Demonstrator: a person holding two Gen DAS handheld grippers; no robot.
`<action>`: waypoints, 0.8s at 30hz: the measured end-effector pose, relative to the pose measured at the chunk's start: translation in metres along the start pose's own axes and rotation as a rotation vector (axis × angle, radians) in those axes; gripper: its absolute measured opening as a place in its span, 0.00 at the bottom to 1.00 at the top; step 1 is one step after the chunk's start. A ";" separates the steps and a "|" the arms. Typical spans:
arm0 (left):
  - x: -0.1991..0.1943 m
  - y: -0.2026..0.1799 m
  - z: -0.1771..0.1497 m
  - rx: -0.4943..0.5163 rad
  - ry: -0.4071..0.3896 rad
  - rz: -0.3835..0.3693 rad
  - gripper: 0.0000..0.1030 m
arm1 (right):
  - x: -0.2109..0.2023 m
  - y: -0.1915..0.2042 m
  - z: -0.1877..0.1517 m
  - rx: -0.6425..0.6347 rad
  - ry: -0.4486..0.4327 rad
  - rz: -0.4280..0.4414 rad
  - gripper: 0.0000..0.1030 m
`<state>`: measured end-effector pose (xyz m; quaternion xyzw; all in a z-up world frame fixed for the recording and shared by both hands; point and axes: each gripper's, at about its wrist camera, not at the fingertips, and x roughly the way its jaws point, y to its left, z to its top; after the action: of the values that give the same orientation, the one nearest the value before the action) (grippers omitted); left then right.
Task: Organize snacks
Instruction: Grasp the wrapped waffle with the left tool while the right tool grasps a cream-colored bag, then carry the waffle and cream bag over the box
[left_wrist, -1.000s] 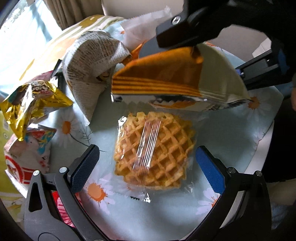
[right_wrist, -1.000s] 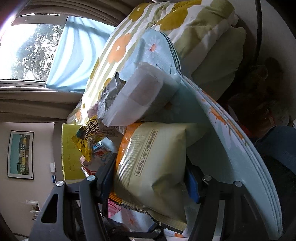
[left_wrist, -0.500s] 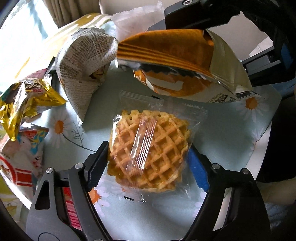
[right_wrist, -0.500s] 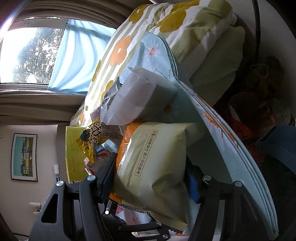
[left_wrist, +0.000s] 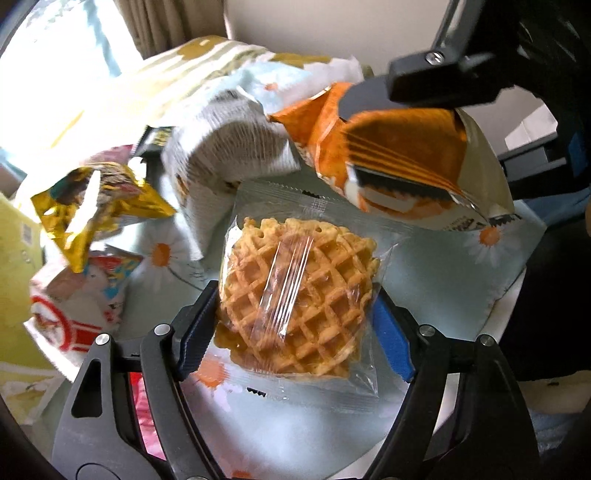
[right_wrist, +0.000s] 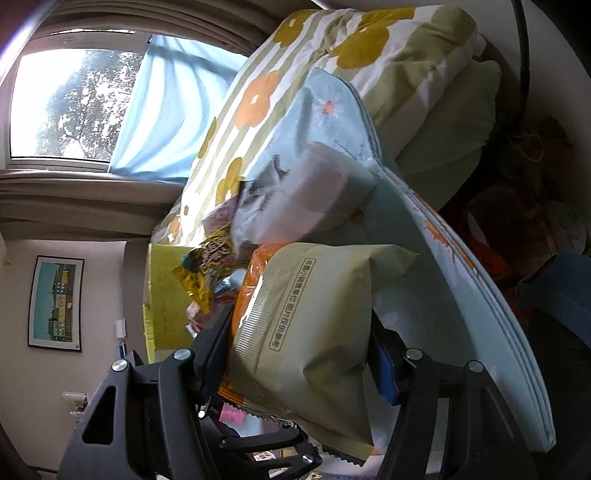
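Left wrist view: left gripper (left_wrist: 295, 321) clamps a clear-wrapped waffle (left_wrist: 295, 295) over the daisy tablecloth (left_wrist: 436, 273). Right wrist view alone shows the right gripper (right_wrist: 299, 354) squeezing an orange-and-cream snack bag (right_wrist: 314, 332), at 1 o'clock from the waffle.

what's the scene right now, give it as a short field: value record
left gripper: shut on the waffle pack, which looks lifted off the table
right gripper: shut on the orange chip bag, held above the table
table: pale blue daisy cloth
other snacks: gold wrapper, newsprint bag, red and white bag on the left
background: window, floral bedding
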<state>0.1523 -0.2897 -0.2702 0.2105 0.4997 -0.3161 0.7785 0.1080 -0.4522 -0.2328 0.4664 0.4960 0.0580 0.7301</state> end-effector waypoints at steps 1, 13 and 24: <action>-0.007 0.001 -0.001 -0.008 -0.009 0.009 0.73 | -0.002 0.004 -0.001 -0.008 0.001 0.003 0.59; -0.102 0.018 -0.017 -0.117 -0.150 0.136 0.73 | -0.032 0.063 -0.009 -0.157 -0.016 0.084 0.59; -0.187 0.086 -0.017 -0.326 -0.283 0.253 0.73 | -0.029 0.150 -0.008 -0.381 0.017 0.141 0.59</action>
<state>0.1454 -0.1642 -0.1058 0.0967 0.3999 -0.1575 0.8978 0.1435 -0.3792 -0.1036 0.3529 0.4482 0.2057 0.7951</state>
